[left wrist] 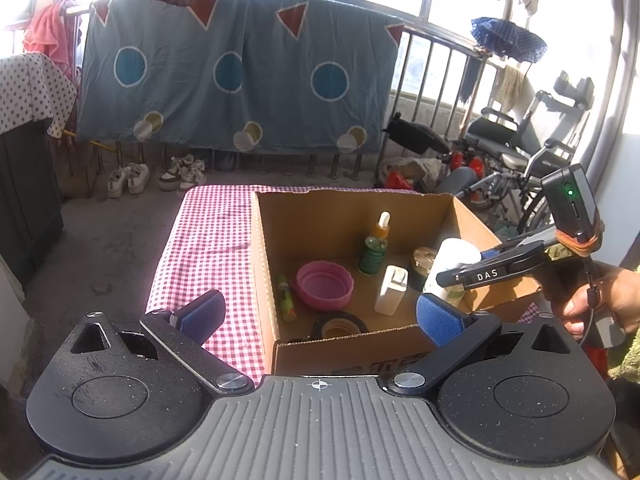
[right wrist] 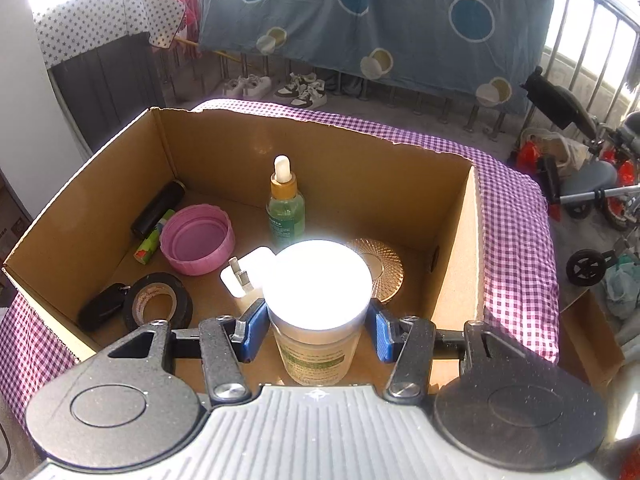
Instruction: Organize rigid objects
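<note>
White-lidded jar [right wrist: 318,304] sits between the blue pads of the right gripper [right wrist: 318,322], clamped at the lid's sides, held over the near part of the cardboard box [right wrist: 478,248]. Right wrist view alone shows a black cylinder [right wrist: 158,208] at 10 o'clock of the box floor, a black key fob [right wrist: 100,308] at 8 o'clock, and a gold patterned coaster [right wrist: 384,268] at 3 o'clock of the jar. Left wrist view alone shows a person's hand [left wrist: 600,300] on the right gripper's handle; the left gripper [left wrist: 316,312] stands apart, nothing between its fingers. Both views: dropper bottle [right wrist: 285,208] upright at 12 o'clock, pink lid [right wrist: 198,240], white charger [right wrist: 250,270], tape roll [right wrist: 158,304]. Box rests on a checked cloth [left wrist: 208,240]; patterned blue sheet [left wrist: 240,72] hangs on a railing behind.
</note>
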The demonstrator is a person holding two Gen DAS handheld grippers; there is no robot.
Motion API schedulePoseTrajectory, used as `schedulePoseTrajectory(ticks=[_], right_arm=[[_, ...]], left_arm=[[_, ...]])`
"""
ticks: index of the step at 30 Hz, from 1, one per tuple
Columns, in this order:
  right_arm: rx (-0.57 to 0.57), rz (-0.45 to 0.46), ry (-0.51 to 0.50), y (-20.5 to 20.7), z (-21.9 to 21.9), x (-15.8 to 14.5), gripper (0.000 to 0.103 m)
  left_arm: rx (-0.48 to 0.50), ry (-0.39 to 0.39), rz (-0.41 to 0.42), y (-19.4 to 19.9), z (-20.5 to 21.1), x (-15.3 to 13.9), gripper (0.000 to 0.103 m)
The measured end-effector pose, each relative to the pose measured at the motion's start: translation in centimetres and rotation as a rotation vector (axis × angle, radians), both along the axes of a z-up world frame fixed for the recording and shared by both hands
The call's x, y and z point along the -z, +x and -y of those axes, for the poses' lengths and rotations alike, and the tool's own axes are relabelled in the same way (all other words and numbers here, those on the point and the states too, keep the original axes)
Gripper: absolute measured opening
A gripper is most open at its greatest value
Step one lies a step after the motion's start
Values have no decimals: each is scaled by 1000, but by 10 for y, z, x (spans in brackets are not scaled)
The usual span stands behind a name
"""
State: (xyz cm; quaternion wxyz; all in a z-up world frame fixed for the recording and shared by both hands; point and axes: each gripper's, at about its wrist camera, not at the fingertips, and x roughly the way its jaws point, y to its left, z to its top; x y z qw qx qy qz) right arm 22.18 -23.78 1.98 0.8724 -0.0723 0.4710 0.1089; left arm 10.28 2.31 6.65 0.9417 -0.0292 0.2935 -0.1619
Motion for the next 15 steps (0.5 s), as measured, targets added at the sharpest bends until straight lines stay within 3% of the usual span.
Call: schedulePoseTrajectory(ticks=[3, 6, 11, 15], right_arm=[[5, 2, -15, -1, 0, 0, 57], [13, 12, -2, -4, 3, -6, 66], [32, 53, 5, -19, 9, -20, 67], [81, 110, 89, -52, 22, -49, 67]], left_arm=[[5, 4, -1, -1, 1, 0, 102], [10, 8, -3, -3, 3, -1, 102], [17, 7, -8, -5, 4, -1, 102], [32, 1, -5, -8, 3, -2, 102]])
